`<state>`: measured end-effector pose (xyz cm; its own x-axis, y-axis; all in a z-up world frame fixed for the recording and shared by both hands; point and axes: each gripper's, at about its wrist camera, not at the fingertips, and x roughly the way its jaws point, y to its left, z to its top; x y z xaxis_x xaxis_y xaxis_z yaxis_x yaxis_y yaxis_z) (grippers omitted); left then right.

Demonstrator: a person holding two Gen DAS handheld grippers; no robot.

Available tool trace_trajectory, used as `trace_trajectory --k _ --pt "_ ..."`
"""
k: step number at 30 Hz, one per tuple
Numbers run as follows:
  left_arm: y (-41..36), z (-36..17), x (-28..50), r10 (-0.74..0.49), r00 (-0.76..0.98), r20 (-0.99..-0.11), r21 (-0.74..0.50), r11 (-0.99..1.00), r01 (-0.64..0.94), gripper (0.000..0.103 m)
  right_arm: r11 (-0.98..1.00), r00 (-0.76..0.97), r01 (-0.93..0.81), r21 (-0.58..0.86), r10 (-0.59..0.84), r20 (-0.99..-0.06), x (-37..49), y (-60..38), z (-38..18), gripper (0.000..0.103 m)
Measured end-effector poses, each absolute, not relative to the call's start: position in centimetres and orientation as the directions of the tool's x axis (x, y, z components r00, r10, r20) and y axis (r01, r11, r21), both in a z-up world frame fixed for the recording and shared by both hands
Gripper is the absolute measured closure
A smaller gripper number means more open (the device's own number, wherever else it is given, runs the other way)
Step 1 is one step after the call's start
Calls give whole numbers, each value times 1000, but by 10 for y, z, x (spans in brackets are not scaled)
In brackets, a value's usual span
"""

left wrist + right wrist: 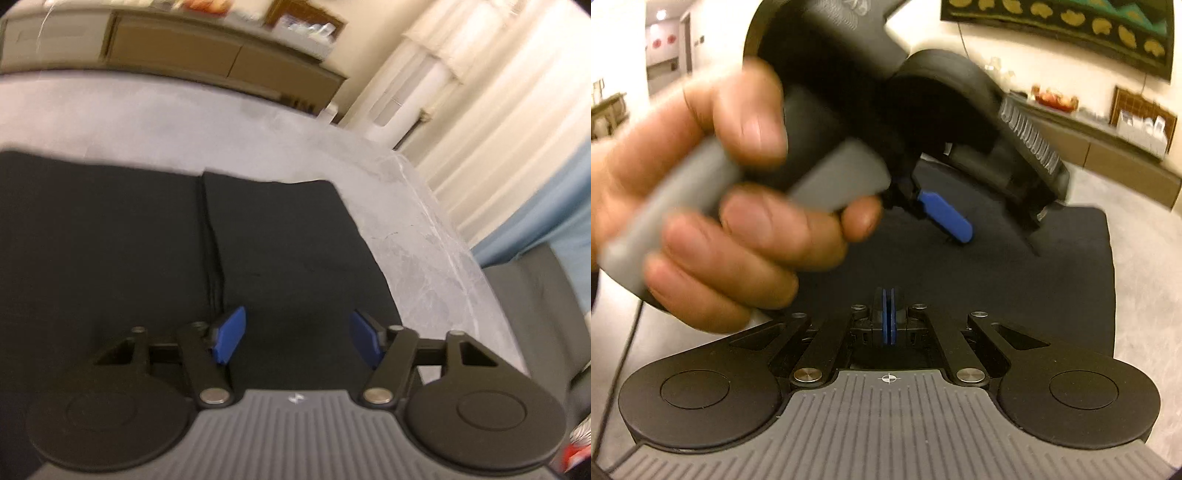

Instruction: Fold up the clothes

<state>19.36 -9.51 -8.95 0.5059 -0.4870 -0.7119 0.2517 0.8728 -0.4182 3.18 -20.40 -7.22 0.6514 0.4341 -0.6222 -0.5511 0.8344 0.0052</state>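
In the left wrist view, the left gripper [297, 334], black-armed with blue rubber pads, is hovering over a black folded fabric garment [147, 240] that is lying flat across the lower left and centre of the frame. Its jaws are standing well apart with nothing but the cloth's surface showing between them; one blue pad [229, 334] is sitting just right of a vertical seam or fold edge running down the garment. The garment is resting on a pale grey marbled tabletop [424, 258], whose edge is curving down the right side of the frame. A long brown cabinet [221, 55] is stretching across the upper left, and cream pleated curtains [498, 129] are filling the upper right.

In the right wrist view, the right gripper [888, 321] is sitting at lower centre with its two blue pads nearly together, only a thin slit showing, and nothing visibly caught between them. The same black garment [1034, 277] is spreading across the centre and right of the frame beneath it. A person's hand [720, 206], blurred, is filling the left half of the frame, wrapping a grey handle [683, 192] of the left gripper [947, 216], whose one visible blue finger is pointing down toward the cloth
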Motion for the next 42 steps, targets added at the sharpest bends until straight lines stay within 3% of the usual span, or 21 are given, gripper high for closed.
trace_trajectory --k 3,4,6,9,11,12,14,15,17,20,24,25,26,27,28,32,34,35,39,40,42 --pt "-94 -89 189 -469 515 -717 -407 882 236 44 865 672 -496 76 438 -597 22 -237 -57 55" --pt "-93 -90 188 -468 518 -716 -407 883 234 44 892 699 -439 109 416 -581 21 -253 -53 50" --pt "-91 -90 184 -460 526 -715 -409 886 219 44 932 746 -316 178 360 -561 22 -286 -47 50" --pt "-89 -91 176 -444 535 -719 -403 893 199 42 966 735 -139 220 250 -631 53 -314 -60 49" --pt "-89 -90 171 -431 534 -727 -391 900 192 39 976 716 -125 177 212 -665 64 -307 -70 49" --pt "-89 -89 171 -420 526 -739 -382 905 187 37 981 722 -144 130 194 -664 64 -300 -71 51" --pt "-87 -82 173 -412 510 -756 -378 909 174 37 983 733 -178 40 160 -661 68 -286 -70 78" --pt "-87 -77 175 -412 508 -756 -380 909 171 37 981 745 -193 -6 142 -652 68 -279 -68 98" --pt "-91 -58 181 -423 528 -736 -383 904 190 33 966 790 -218 -138 91 -607 58 -263 -63 99" --pt "-121 -35 198 -442 502 -743 -351 896 271 13 922 841 -247 -297 52 -539 49 -241 -62 100" --pt "-179 -32 217 -404 419 -814 -227 883 410 14 865 881 -276 -420 53 -470 43 -216 -61 100" --pt "-192 -38 220 -372 403 -836 -184 882 433 17 851 890 -281 -443 58 -452 42 -211 -61 100" --pt "-201 -43 220 -334 400 -854 -134 883 451 38 839 897 -287 -462 66 -437 41 -207 -61 100" --pt "-206 -48 218 -288 407 -867 -77 884 461 74 835 901 -292 -466 77 -426 40 -204 -60 100" --pt "-206 -53 217 -249 413 -876 -35 887 460 91 837 903 -295 -461 86 -421 40 -202 -58 100" --pt "-144 -33 209 -346 464 -816 -179 914 365 95 853 917 -308 -422 147 -371 38 -199 -47 95" --pt "-93 -19 199 -393 510 -765 -279 916 289 95 866 919 -336 -369 216 -330 32 -198 -37 58" --pt "-62 -14 193 -410 537 -738 -330 912 243 95 873 913 -362 -326 261 -315 30 -198 -31 53" --pt "37 -33 172 -387 585 -713 -426 902 78 95 880 849 -448 -157 364 -383 32 -202 -27 54" --pt "45 -45 171 -377 567 -732 -421 905 59 95 877 828 -464 -121 381 -412 36 -202 -30 65" --pt "60 -67 167 -359 532 -767 -410 912 25 95 868 774 -491 -68 399 -491 59 -194 -45 76"
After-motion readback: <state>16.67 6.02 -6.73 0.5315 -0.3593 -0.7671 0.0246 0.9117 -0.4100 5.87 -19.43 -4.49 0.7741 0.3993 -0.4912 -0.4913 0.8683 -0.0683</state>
